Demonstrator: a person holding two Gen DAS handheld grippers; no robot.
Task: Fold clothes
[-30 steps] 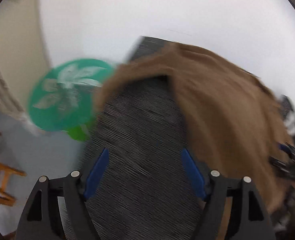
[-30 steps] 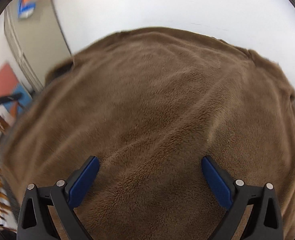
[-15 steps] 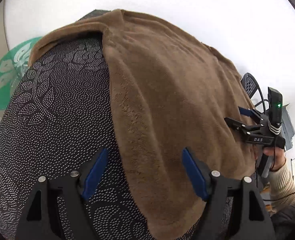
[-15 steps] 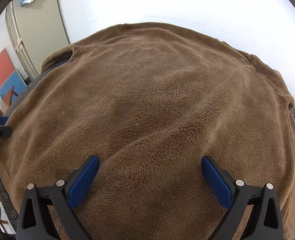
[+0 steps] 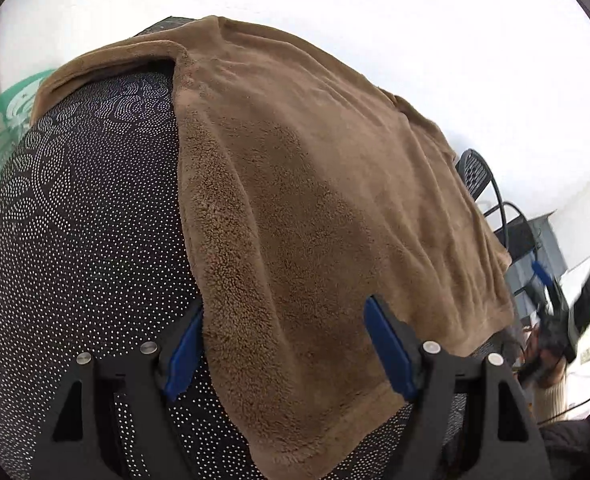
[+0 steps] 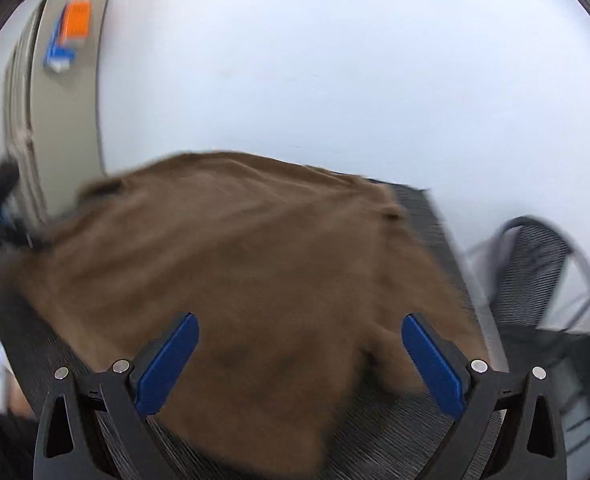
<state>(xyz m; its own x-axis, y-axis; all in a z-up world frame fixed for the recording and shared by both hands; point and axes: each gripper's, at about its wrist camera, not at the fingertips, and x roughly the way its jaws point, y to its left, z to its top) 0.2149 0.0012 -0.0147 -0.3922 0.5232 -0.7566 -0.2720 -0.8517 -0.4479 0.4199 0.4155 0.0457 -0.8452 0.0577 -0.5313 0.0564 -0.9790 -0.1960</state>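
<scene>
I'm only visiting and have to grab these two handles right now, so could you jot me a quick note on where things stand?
Left gripper: open, holding nothing, low over the near edge of the brown fleece garment.
Right gripper: open, empty, above the garment; its view is blurred.
The garment lies spread on the dark dotted cloth covering the table.
Done: garment laid out; whether any fold is made is unclear.
Left: the folding.
</scene>
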